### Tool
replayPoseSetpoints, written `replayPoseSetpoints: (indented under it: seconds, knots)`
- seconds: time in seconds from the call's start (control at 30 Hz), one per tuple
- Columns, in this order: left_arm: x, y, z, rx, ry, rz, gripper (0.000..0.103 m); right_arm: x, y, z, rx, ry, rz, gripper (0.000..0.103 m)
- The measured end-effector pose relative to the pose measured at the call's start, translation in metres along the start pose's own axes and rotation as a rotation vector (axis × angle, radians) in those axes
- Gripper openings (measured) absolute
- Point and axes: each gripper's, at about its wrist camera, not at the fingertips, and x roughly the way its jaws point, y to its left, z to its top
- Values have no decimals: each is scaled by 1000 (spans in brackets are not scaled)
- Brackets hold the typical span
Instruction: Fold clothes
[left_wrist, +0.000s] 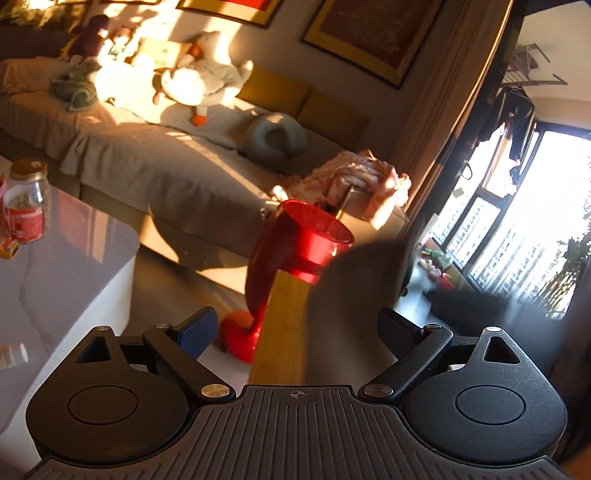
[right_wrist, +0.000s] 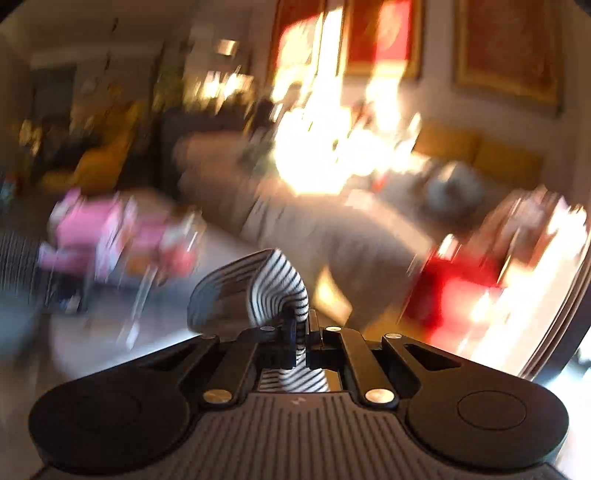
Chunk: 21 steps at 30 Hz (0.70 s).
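Observation:
In the right wrist view my right gripper (right_wrist: 303, 328) is shut on a black-and-white striped garment (right_wrist: 273, 284), which bunches up above the jaws and shows again below them. The background there is heavily blurred. In the left wrist view my left gripper (left_wrist: 297, 325) stands wide open with nothing pressed by its pads. A blurred dark cloth (left_wrist: 354, 291) hangs between and beyond its fingers, next to a yellow wooden post (left_wrist: 284, 325). A pink patterned garment (left_wrist: 354, 177) lies piled on the far end of the sofa.
A grey-brown sofa (left_wrist: 155, 162) carries stuffed toys (left_wrist: 207, 77) and a neck pillow (left_wrist: 277, 136). A red funnel-shaped stand (left_wrist: 306, 240) rises close ahead. A glossy white table (left_wrist: 66, 266) with a jar (left_wrist: 26, 206) is at left. A bright window (left_wrist: 517, 236) is at right.

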Motion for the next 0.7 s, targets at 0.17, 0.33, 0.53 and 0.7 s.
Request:
replayPoseSetpoints:
  seconds: [0.17,0.33,0.53,0.7]
  knots:
    - [28,-20,-17,43,87,-55,98,-43,-43,42,-69,-128,-124,4]
    - [63,-56,-45,121,197,-115,98,-115,-92,10,-95,-100,-241,4]
    - [85,-112,-80,254,245,-201,98,-187,-128,-50,64,14,-266,5]
    - [100,-182,-102,513,176,-292,98,-197,-140,-73,178,2,-184,5]
